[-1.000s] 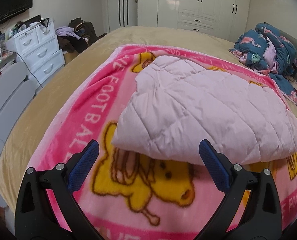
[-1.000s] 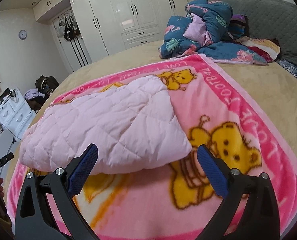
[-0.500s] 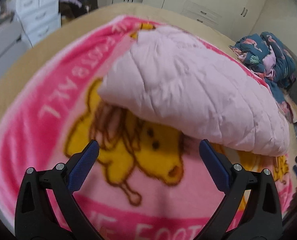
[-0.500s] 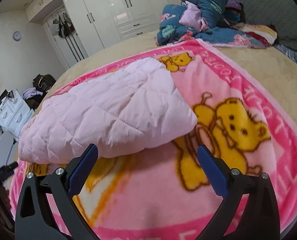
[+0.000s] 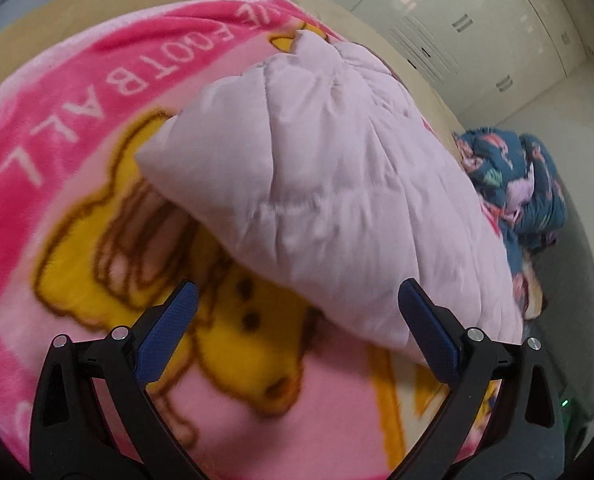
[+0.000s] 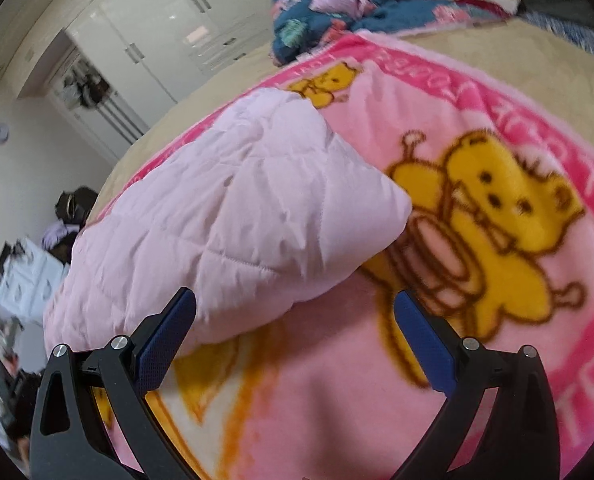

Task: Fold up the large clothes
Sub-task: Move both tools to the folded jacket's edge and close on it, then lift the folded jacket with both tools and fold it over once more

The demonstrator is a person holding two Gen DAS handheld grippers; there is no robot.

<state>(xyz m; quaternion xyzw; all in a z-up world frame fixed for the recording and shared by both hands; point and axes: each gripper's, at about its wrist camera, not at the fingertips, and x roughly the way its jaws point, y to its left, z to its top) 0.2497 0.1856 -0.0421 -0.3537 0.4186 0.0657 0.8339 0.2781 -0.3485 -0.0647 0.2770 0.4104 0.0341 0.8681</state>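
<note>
A pale pink quilted garment (image 5: 329, 184) (image 6: 233, 220) lies folded into a thick pad on a pink cartoon-bear blanket (image 5: 77, 112) (image 6: 497, 208) spread over the bed. My left gripper (image 5: 297, 300) is open, hovering just short of the pad's near edge, by its left corner, with nothing between its blue-padded fingers. My right gripper (image 6: 295, 302) is open too, close to the pad's near edge toward its right corner. Neither gripper touches the garment.
A heap of dark blue patterned bedding (image 5: 513, 176) (image 6: 337, 4) lies at the far side of the tan bed (image 6: 517, 64). White wardrobes (image 5: 477, 20) (image 6: 149, 32) line the wall. A white drawer unit (image 6: 29, 276) with clutter stands left of the bed.
Both grippers have tilted and moved in closer to the folded pad, so it fills more of each view. The pad itself has not moved, and both grippers stayed open.
</note>
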